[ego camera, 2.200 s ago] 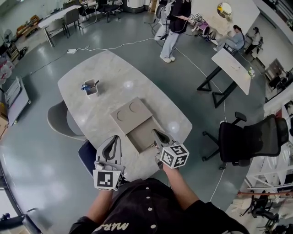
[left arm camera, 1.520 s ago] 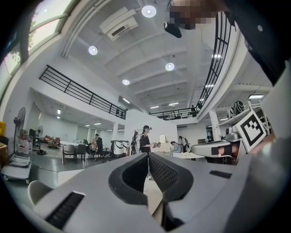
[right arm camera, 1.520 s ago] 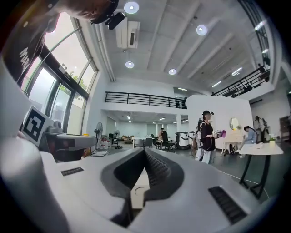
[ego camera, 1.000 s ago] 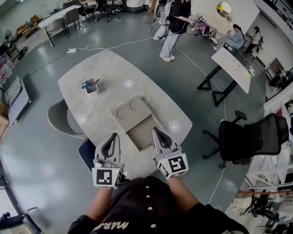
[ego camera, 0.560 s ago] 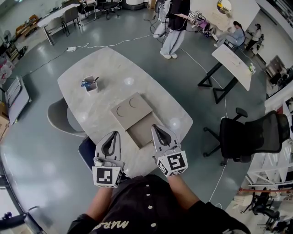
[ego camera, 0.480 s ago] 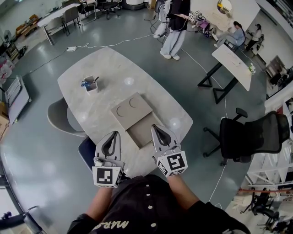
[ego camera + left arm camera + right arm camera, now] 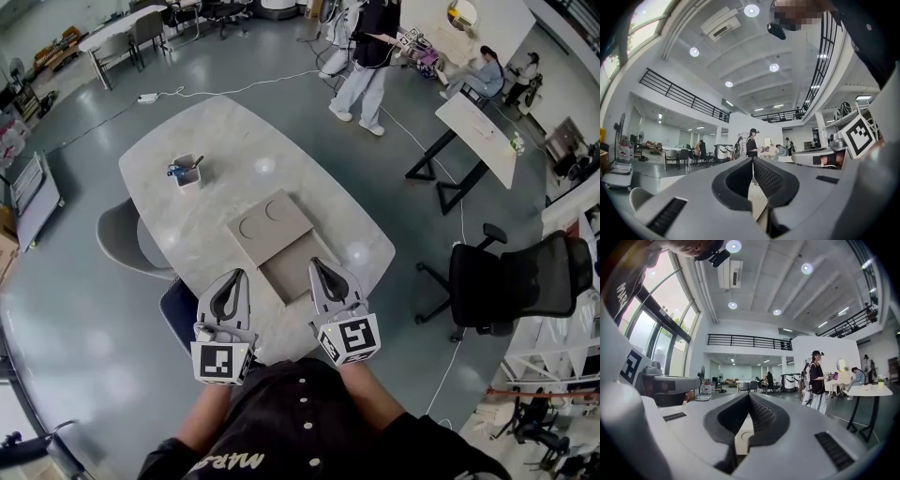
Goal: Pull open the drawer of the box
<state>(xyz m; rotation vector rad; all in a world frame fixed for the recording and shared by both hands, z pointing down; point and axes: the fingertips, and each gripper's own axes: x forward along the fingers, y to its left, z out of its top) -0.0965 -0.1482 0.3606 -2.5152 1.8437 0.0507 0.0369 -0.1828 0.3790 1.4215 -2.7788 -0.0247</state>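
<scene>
Since about two seconds back the right tongs (image 7: 317, 264) have come off the drawer front and pulled toward the person. They are now clenched on nothing, and the left tongs (image 7: 233, 277) are likewise clenched and empty. The flat beige box with two round lid marks (image 7: 267, 228) lies just ahead of both tongs on the pale marble oval surface (image 7: 225, 131). Its shallow beige drawer (image 7: 289, 275) sticks out between the two tongs. The drawer looks open and released, so the task is likely finished.
</scene>
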